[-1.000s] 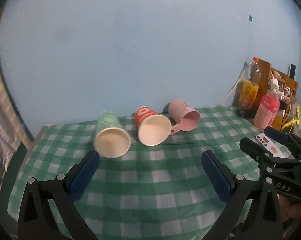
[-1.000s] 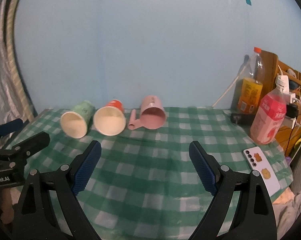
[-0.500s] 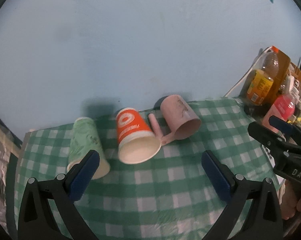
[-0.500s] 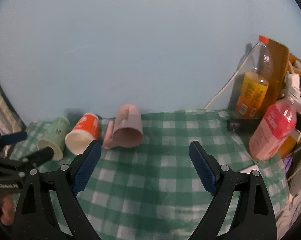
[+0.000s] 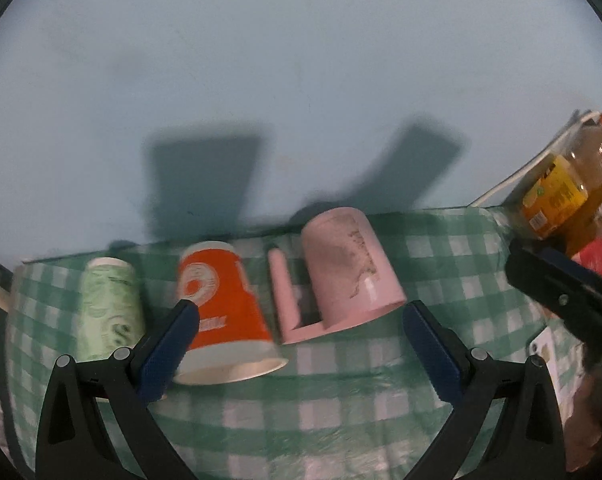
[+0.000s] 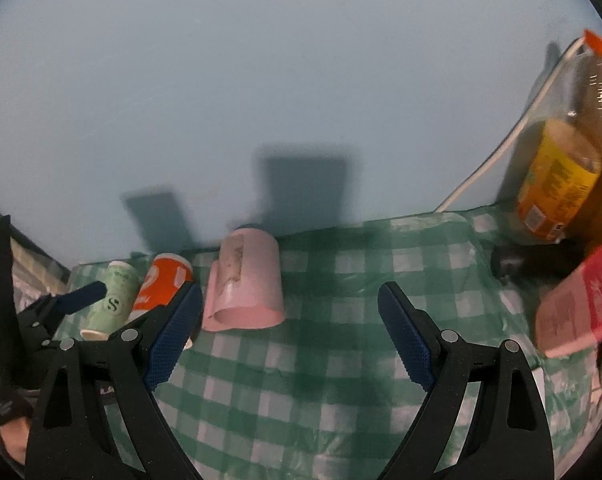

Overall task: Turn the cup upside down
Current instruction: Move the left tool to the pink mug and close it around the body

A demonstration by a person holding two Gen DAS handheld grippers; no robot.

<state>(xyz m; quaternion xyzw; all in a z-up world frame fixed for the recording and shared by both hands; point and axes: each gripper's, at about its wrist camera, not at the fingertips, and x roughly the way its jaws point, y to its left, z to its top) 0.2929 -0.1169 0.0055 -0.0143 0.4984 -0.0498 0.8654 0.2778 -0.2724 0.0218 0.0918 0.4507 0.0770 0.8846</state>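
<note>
Fingers [image 5: 169, 344] spread wide on both grippers, holding nothing; three cups [image 5: 225, 312] lying sideways on desk [image 5: 341, 400], none flipped yet.

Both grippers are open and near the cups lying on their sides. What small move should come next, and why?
Probably ease the open left gripper forward around the orange cup. It lies on its side between the green cup and pink mug, nearest that gripper's fingers, and nothing is gripped yet.
</note>
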